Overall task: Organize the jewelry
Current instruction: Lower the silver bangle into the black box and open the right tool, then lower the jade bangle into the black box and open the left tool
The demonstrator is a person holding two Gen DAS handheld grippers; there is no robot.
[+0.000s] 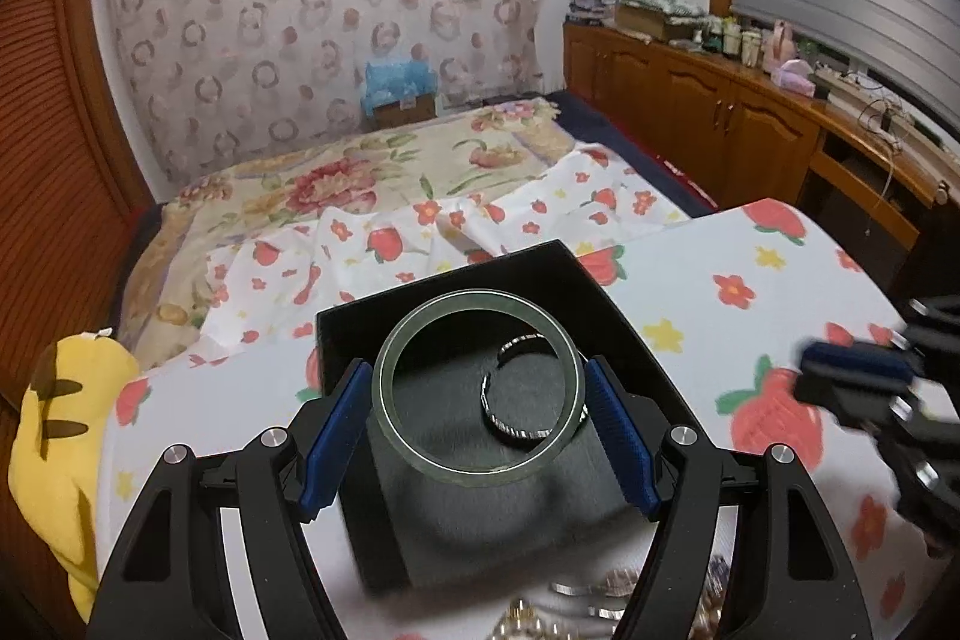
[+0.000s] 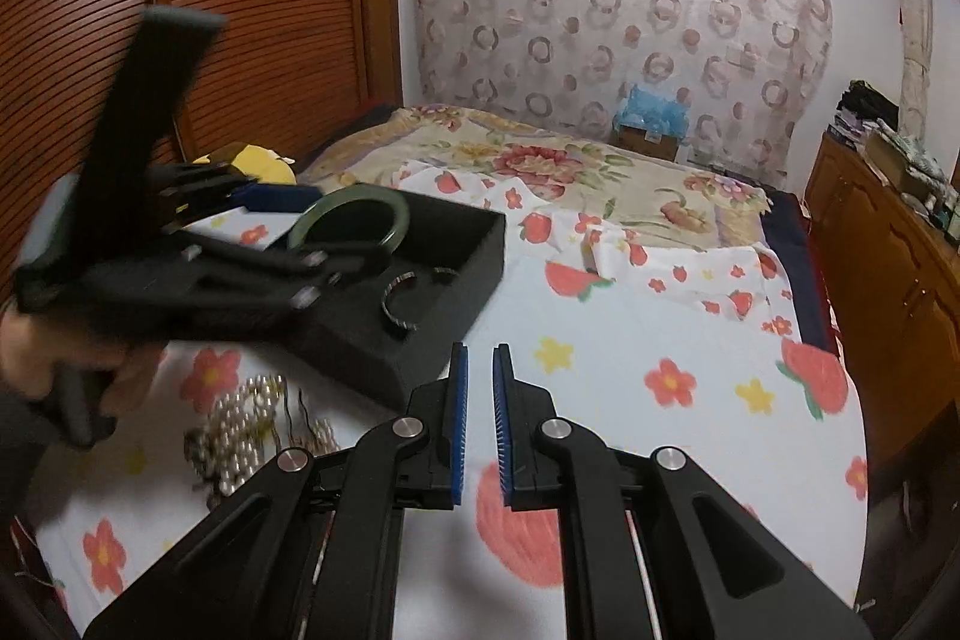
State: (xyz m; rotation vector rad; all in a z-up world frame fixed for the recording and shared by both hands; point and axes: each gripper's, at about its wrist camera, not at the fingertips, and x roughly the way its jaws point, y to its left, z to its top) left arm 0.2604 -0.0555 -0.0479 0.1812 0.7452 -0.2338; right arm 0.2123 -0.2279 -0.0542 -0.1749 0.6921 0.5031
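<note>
Left wrist view: pale green jade bangle (image 1: 478, 388), grasped across its width between the blue pads (image 1: 618, 439) of the left gripper (image 1: 480, 382), held just above the open black box (image 1: 456, 340) at frame centre. Seen through the bangle, a twisted silver open bracelet (image 1: 516, 388) lies on the box's grey lining. At 6 o'clock, a heap of pearls and metal pieces (image 1: 576, 619) rests on the strawberry-print cloth (image 1: 780, 280), partly hidden by the gripper body. At 3 o'clock, the right gripper (image 1: 852, 376) appears blurred. At 9 o'clock, a yellow plush toy (image 1: 66, 430) lies at the cloth's edge.

Right wrist view: right gripper (image 2: 480, 376), jaws nearly closed with a narrow gap and nothing between them, over the cloth at 6 o'clock. At 10 o'clock, the left gripper (image 2: 312, 220), blurred, holds the bangle (image 2: 354, 220) over the box (image 2: 420, 316), where two silver bracelets (image 2: 402, 301) lie. A hand (image 2: 54, 364) grips its handle at 9 o'clock; pearls (image 2: 246, 436) lie at 8 o'clock.
</note>
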